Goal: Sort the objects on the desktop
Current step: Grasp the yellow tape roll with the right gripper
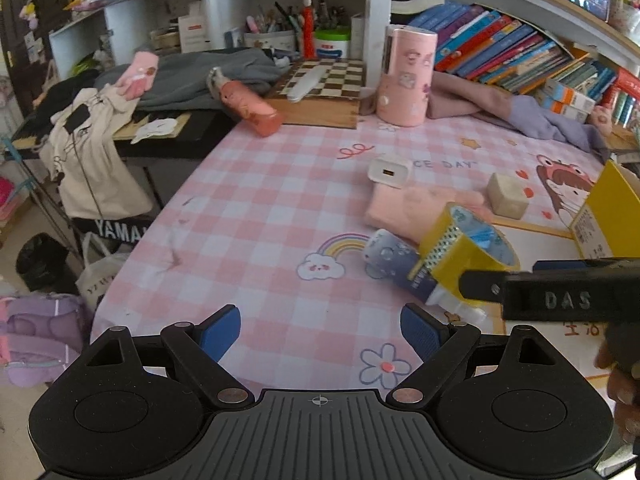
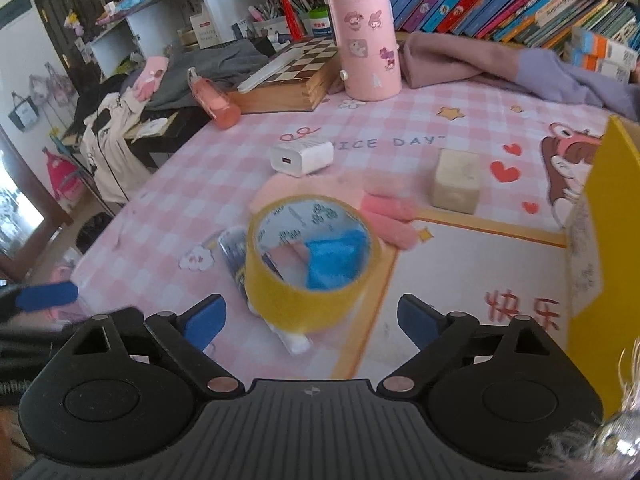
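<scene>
— What lettering can be read on the desk?

— The pink-and-white checked cartoon tablecloth carries "NICE DAY" in pale grey capitals, clearest in the right wrist view; the left wrist view cuts it to "CE DAY". Nearer the camera, two red Chinese characters, "快乐", are printed on a white panel of that cloth.

— Anything beyond the desk?

— "YAMA", in white capitals, shows on a black instrument panel beside the desk; the rest is hidden. Raised letters "DAS" stand on the black plastic arm of the right gripper. The label on the yellow cardboard box and the book spines are too small to read.
</scene>
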Action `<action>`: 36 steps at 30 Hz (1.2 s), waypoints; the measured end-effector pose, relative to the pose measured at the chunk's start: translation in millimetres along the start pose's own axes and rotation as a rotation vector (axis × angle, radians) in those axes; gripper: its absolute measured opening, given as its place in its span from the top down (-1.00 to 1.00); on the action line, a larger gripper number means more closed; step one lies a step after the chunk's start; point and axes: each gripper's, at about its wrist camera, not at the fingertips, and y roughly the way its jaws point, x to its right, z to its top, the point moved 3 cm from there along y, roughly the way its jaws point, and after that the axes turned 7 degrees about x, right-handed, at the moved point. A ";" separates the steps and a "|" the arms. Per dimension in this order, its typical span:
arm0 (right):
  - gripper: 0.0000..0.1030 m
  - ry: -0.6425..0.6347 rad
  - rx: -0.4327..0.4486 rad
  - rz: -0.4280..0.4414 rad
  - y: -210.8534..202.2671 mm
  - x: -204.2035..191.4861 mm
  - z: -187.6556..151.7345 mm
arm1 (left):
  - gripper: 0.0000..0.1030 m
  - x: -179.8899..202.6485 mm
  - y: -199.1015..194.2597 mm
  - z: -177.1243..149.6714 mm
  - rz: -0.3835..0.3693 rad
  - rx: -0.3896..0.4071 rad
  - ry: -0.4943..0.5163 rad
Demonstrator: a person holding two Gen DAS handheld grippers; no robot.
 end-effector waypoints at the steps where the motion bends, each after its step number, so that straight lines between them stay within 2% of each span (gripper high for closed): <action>1: -0.81 0.013 -0.005 0.011 4.5 0.3 2.4 | -0.74 -0.5 0.2 1.2 0.006 -0.001 0.002; 8: -0.81 0.169 -0.083 0.044 37.0 9.3 8.8 | -0.74 0.5 4.4 7.2 0.023 -0.007 0.012; 9: -0.78 0.193 -0.091 0.046 39.6 11.8 8.9 | -0.74 0.6 4.5 7.2 0.022 -0.007 0.012; 11: -0.53 0.229 -0.100 0.052 41.9 15.9 10.5 | -0.74 2.4 6.7 9.1 0.018 -0.008 0.012; 12: -0.53 0.230 -0.098 0.056 41.2 16.9 12.2 | -0.74 3.4 8.3 10.0 0.014 -0.008 0.012; 18: -0.50 0.155 0.008 0.037 20.2 20.7 28.1 | -0.74 13.5 21.7 14.7 -0.024 -0.013 0.007; 27: -0.42 0.061 0.150 -0.105 -9.7 40.1 43.7 | -0.73 32.0 48.3 24.0 -0.112 -0.031 -0.028; 28: -0.15 0.048 0.155 -0.118 -10.8 42.1 43.9 | -0.72 33.7 51.3 24.3 -0.116 -0.036 -0.033; 29: 0.52 0.043 0.160 -0.116 -12.0 44.2 43.4 | -0.72 35.2 54.7 24.4 -0.123 -0.043 -0.039; 30: 0.63 0.044 0.157 -0.106 -12.7 46.4 42.9 | -0.72 36.8 58.0 24.7 -0.129 -0.050 -0.043; 34: 0.56 0.047 0.079 -0.129 -1.7 55.0 40.2 | -0.71 43.2 72.0 23.9 -0.142 -0.083 -0.071; 36: 0.44 0.063 0.055 -0.119 -0.1 57.9 37.5 | -0.70 45.8 77.9 25.1 -0.140 -0.086 -0.081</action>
